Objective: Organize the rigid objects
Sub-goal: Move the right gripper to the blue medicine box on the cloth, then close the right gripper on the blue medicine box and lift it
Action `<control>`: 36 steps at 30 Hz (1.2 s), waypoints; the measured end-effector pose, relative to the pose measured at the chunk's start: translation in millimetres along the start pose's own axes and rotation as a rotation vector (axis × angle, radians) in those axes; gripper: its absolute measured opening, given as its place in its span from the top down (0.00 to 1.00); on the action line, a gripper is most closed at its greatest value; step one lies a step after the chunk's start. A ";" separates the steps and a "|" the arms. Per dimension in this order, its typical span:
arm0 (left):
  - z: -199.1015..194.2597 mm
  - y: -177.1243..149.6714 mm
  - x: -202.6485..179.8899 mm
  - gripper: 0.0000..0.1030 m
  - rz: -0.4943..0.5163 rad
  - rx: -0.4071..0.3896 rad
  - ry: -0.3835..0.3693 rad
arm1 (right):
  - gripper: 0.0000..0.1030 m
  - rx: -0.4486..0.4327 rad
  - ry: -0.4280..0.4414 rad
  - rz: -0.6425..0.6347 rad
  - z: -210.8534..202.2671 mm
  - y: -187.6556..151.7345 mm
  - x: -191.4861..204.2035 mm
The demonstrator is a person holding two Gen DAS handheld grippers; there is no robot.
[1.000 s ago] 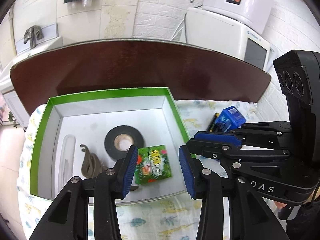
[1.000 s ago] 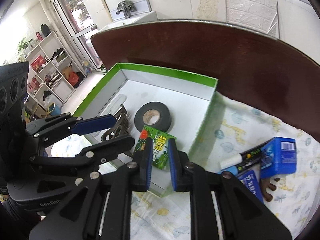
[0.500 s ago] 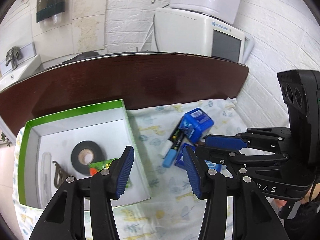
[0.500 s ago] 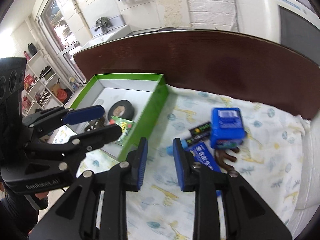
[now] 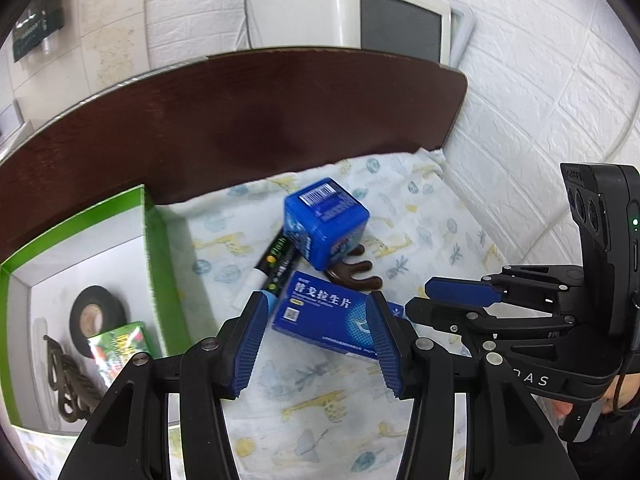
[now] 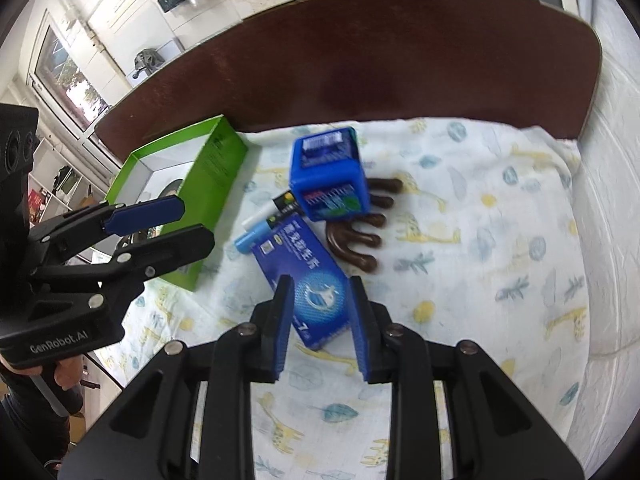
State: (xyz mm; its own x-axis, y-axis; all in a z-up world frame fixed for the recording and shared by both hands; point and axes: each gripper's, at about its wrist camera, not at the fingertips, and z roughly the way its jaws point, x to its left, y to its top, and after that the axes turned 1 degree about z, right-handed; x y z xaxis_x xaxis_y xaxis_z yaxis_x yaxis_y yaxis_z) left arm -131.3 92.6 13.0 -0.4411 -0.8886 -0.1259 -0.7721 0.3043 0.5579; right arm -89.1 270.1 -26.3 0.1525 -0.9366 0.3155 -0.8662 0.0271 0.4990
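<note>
Tape (image 5: pixel 96 314), green packet (image 5: pixel 120 346) and clip are in the box (image 5: pixel 154 264); with both grippers (image 5: pixel 318 340) (image 6: pixel 320 328) released and empty, you still must box the carton (image 6: pixel 308 280), cube (image 6: pixel 328 176), marker and comb on the cloth.

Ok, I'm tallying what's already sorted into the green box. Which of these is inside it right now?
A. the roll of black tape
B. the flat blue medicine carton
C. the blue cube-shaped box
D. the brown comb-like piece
A: the roll of black tape lies on the white floor of the green box, while the other three sit out on the printed cloth.
</note>
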 end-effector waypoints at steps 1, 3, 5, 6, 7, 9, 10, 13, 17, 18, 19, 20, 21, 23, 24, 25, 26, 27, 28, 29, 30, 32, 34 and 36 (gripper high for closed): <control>4.9 0.0 -2.5 0.50 0.002 0.010 -0.002 | 0.73 0.004 -0.002 0.006 1.5 -2.0 -2.9; 14.5 0.3 -5.6 0.50 0.008 0.029 -0.008 | 0.73 0.011 -0.004 0.012 3.9 -5.4 -5.0; 23.3 0.1 -5.2 0.50 0.009 0.046 -0.008 | 0.71 0.022 -0.002 0.012 6.8 -9.7 -6.1; 26.6 -0.5 -4.9 0.50 0.010 0.054 -0.010 | 0.69 0.027 0.002 0.011 8.3 -12.2 -6.1; 30.9 -0.7 -5.0 0.50 0.011 0.062 -0.014 | 0.66 0.032 0.005 0.010 10.1 -14.5 -6.2; 38.1 -1.6 -4.5 0.50 0.010 0.078 -0.015 | 0.61 0.045 0.004 0.001 14.0 -19.1 -5.4; 41.4 -1.9 -4.2 0.50 0.010 0.083 -0.012 | 0.56 0.053 0.001 -0.002 15.8 -21.0 -5.2; 48.3 -2.0 -2.1 0.50 0.002 0.092 -0.007 | 0.44 0.070 -0.003 -0.008 21.3 -24.7 -2.7; 53.9 -2.4 3.1 0.50 -0.016 0.100 -0.009 | 0.42 0.091 -0.041 -0.054 29.9 -28.0 4.7; 55.1 -2.8 3.5 0.50 -0.016 0.102 -0.010 | 0.42 0.096 -0.056 -0.071 33.0 -28.7 7.2; 56.1 -2.8 4.3 0.50 -0.017 0.106 -0.011 | 0.42 0.102 -0.067 -0.084 36.4 -29.6 9.1; 57.3 -3.0 4.8 0.50 -0.018 0.108 -0.010 | 0.42 0.107 -0.076 -0.094 39.8 -30.2 9.8; 58.4 -3.2 5.4 0.50 -0.019 0.110 -0.010 | 0.42 0.114 -0.091 -0.106 43.2 -31.0 10.3; 60.2 -3.2 6.9 0.50 -0.023 0.114 -0.010 | 0.42 0.128 -0.132 -0.133 48.9 -32.5 9.1; 60.7 -3.8 7.6 0.50 -0.024 0.115 -0.010 | 0.43 0.126 -0.148 -0.136 49.6 -32.7 5.6; 61.6 -4.7 8.1 0.50 -0.025 0.117 -0.009 | 0.44 0.119 -0.157 -0.130 48.7 -32.0 0.3; 62.5 -5.6 8.5 0.50 -0.026 0.114 -0.008 | 0.44 0.109 -0.163 -0.108 46.2 -30.3 -7.3; 63.4 -6.6 9.1 0.50 -0.027 0.117 -0.007 | 0.44 0.096 -0.176 -0.080 43.3 -28.1 -16.0; 64.6 -7.6 9.2 0.50 -0.029 0.120 -0.006 | 0.44 0.084 -0.193 -0.050 40.1 -26.1 -25.4; 65.3 -8.8 9.4 0.50 -0.031 0.123 -0.008 | 0.44 0.076 -0.199 -0.025 37.3 -24.6 -33.2; 66.1 -10.0 9.5 0.50 -0.032 0.126 -0.012 | 0.44 0.067 -0.193 0.005 33.9 -23.4 -41.3; 68.0 -13.5 10.2 0.50 -0.041 0.132 -0.012 | 0.43 0.055 -0.125 0.063 28.0 -22.4 -51.6; 71.1 -18.6 12.2 0.50 -0.070 0.148 -0.010 | 0.47 0.038 -0.031 0.103 23.0 -20.9 -56.4; 73.8 -22.6 15.4 0.50 -0.107 0.160 -0.030 | 0.51 0.020 -0.021 0.090 20.3 -18.1 -54.7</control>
State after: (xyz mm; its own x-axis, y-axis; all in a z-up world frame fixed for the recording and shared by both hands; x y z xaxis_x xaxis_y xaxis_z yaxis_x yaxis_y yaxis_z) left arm -154.4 97.3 -62.1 -0.3638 -0.9091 -0.2030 -0.8774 0.2613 0.4023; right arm -91.4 313.7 -68.9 0.0643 -0.9378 0.3411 -0.8852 0.1043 0.4535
